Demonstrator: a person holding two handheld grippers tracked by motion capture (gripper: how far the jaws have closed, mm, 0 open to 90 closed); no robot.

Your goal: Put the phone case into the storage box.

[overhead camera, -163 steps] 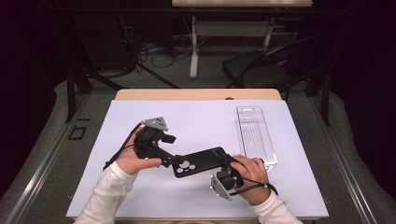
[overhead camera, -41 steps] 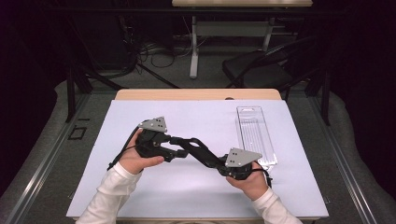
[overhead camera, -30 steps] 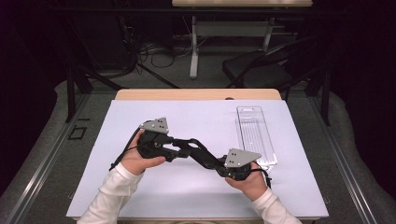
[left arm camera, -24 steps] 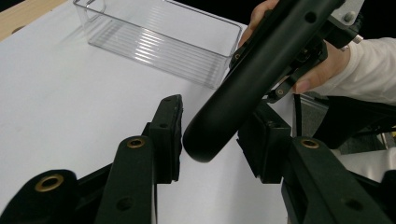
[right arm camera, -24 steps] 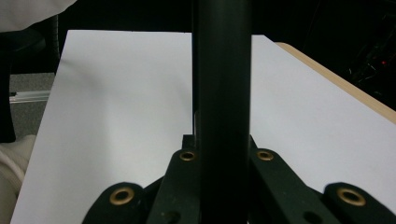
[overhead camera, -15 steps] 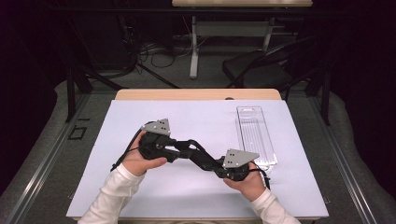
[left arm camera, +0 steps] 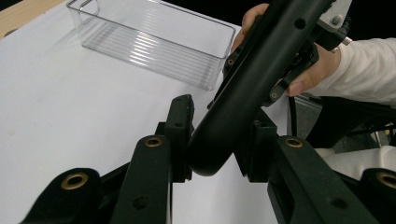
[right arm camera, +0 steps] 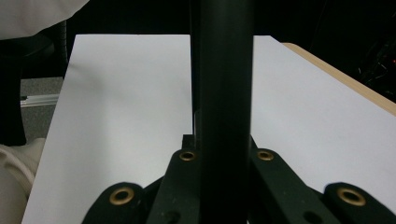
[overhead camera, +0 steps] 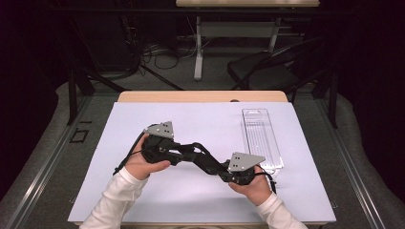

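Both hand-held grippers, left (overhead camera: 184, 153) and right (overhead camera: 217, 168), clamp tight on a smooth matte black curved-edge slab (overhead camera: 200, 156), its long axis running 10-to-4 o'clock above the worktop (overhead camera: 200, 119).

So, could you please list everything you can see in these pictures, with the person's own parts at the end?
Black flat object: one, black, rounded end, held above the sheet between both grippers.
Clear tray: one, transparent, ribbed floor, on the right part of the sheet, nothing visible in it.
White sheet: one, white, covering most of the table.
Table: one, light wood, far edge showing past the sheet.
Chair: one, black, on the floor behind the table.
Cables: several, dark, on the floor behind the table.
Left gripper: black with grey plate, shut on the object's left end.
Right gripper: black with grey plate, shut on the object's right end.
Sleeves: two, white.
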